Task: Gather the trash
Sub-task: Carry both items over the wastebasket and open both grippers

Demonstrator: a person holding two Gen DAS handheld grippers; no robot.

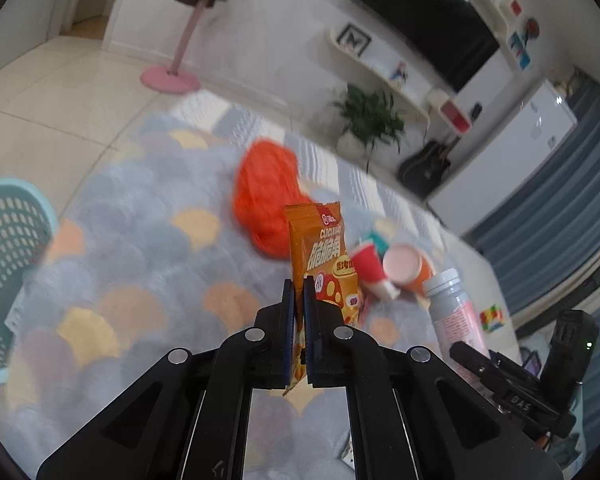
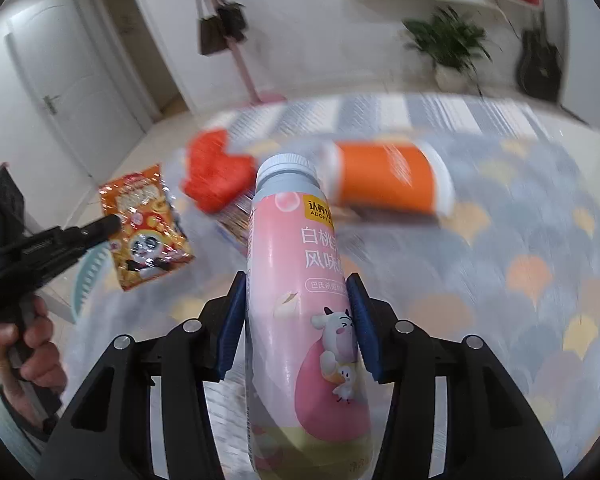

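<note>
At the lower centre of the left wrist view, the left gripper (image 1: 298,280) is pinching an orange snack packet (image 1: 320,256) edge-on between its blue pads, the packet standing up past the fingertips above the patterned rug (image 1: 120,280). At the lower centre of the right wrist view, the right gripper (image 2: 298,312) is clamping a pink yogurt bottle (image 2: 300,300) around its middle, cap pointing away. The packet is looking light, thin and crinkly, so it is likely flexing and best held well in from its edge; the bottle's glossy sleeve is probably slippery, and the waist grip is suiting it. Further out, an orange cup (image 2: 388,178) and a red cloth (image 2: 216,172) are lying on the rug, while a teal basket (image 1: 8,256) is sitting at the left edge of the left wrist view.
</note>
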